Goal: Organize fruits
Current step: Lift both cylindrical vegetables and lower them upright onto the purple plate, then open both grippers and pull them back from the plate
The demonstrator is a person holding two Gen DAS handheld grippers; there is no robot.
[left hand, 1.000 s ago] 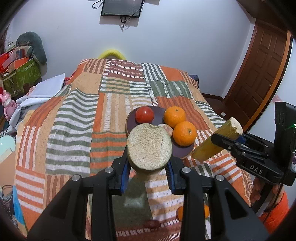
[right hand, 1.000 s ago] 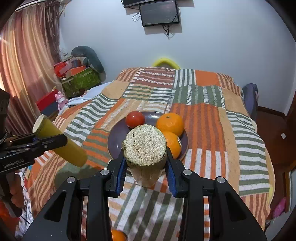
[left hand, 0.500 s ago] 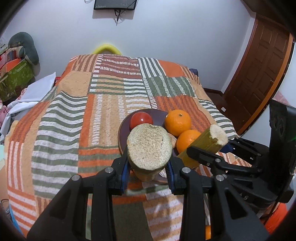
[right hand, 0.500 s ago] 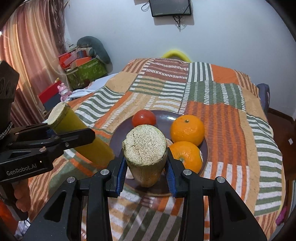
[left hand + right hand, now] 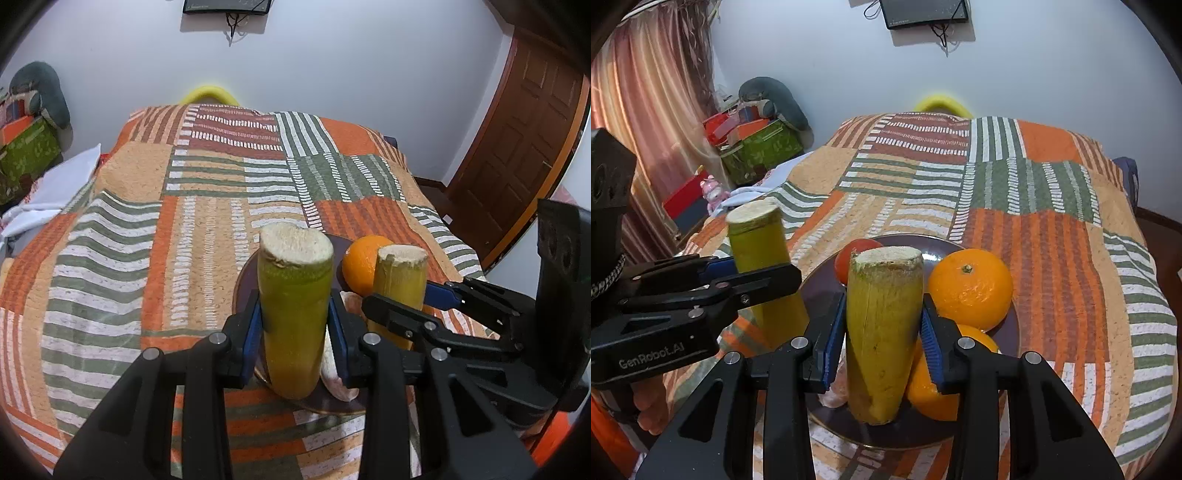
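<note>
Left gripper [image 5: 295, 328] and right gripper [image 5: 884, 339] each clamp a yellow-green cut sugarcane piece [image 5: 293, 306] upright over the dark round plate's [image 5: 820, 288] near edge; released upright, either may topple off

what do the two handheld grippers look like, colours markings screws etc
Both are matte black plastic. The left gripper and the right gripper each have two angular fingers with silver round screws and ribbed blue pads. The left gripper's body carries white "GenRobot.AI" lettering, seen from the right wrist. An orange sleeve shows below it.
</note>
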